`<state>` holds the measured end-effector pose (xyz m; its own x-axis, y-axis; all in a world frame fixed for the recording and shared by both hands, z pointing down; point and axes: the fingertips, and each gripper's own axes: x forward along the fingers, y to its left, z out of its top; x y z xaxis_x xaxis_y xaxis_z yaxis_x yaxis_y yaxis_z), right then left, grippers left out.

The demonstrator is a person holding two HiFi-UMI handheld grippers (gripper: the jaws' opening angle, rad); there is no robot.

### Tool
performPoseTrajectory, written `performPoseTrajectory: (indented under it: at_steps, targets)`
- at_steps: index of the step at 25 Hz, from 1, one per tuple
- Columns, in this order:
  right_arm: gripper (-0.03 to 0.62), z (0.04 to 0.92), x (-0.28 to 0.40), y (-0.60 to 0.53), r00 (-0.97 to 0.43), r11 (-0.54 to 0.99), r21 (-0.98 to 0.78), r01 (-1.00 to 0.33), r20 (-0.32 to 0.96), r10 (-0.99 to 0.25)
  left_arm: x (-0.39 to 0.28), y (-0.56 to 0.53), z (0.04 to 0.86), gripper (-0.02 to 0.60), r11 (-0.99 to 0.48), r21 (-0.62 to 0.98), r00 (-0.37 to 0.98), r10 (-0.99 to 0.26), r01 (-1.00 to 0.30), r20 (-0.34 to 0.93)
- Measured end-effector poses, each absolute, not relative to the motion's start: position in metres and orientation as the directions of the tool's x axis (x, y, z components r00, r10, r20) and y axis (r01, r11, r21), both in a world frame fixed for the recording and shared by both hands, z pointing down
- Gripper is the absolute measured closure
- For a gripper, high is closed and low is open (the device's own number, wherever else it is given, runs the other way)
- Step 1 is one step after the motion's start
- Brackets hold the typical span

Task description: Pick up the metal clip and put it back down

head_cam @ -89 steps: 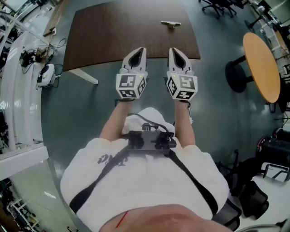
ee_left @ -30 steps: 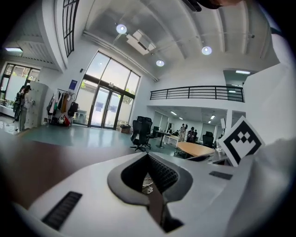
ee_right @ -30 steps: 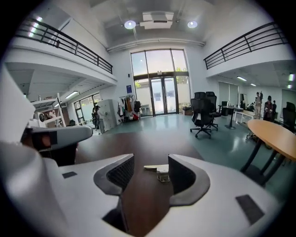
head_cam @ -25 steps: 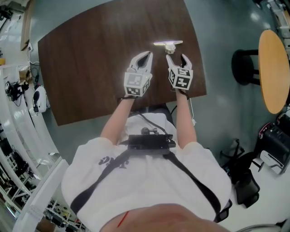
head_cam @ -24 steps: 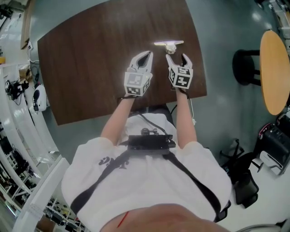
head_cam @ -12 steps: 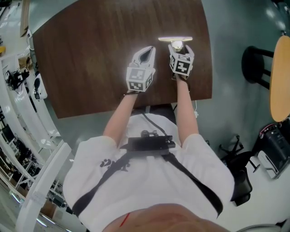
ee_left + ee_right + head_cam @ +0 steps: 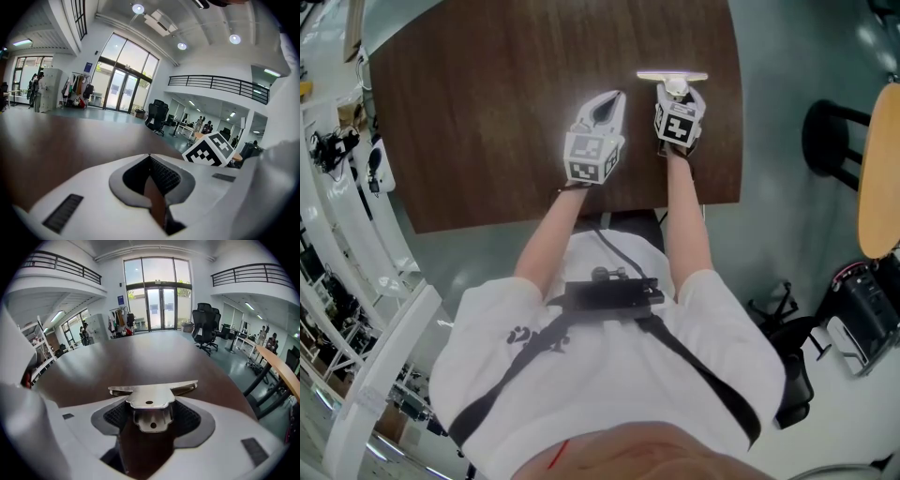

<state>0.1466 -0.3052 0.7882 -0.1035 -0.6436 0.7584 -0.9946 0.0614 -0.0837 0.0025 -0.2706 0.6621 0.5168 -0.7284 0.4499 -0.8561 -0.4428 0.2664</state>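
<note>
One desk (image 7: 487, 112): dark brown wood, lying under both of your tools.
Your left tool (image 7: 617, 94): jaws pressed together with nothing between them, poised over the desk just beside your right tool.
Your right tool (image 7: 681, 90): jaws have just been closing. They pinch the handle of the metal clip (image 7: 672, 75), a pad against each side.
Metal clip: lies flat on the desk near its right edge, its long bright bar crosswise just past your right tool's tips.
</note>
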Motion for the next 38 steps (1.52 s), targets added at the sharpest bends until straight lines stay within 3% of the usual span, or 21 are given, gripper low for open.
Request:
performPoseTrajectory:
  at_steps: [5,12,24,38]
  targets:
    - [0.299,0.74,0.139,-0.289,-0.148,0.051,-0.154,-0.987,0.721,-0.676,-0.009,-0.264,0.641,0.569,-0.427,0.264,0.502,-0.751,-0.865,0.429]
    - [0.301,0.612,0.115,-0.277,-0.157,0.083,-0.163,-0.983,0.517,-0.841,-0.053,-0.26,0.575,0.569,-0.383,0.231,0.444,-0.823,-0.894,0.354]
    - [0.299,0.463,0.079,-0.232,-0.216,0.172,-0.187,-0.967,0.246,-0.945,-0.074,-0.232,0.458,0.569,-0.391,0.124,0.405,-0.906,-0.912,0.126]
    - [0.299,0.407,0.08,-0.211,-0.163,0.144,-0.148,-0.978,0.126,-0.978,-0.065,-0.209,0.396,0.569,-0.426,0.095,0.428,-0.904,-0.9,-0.002]
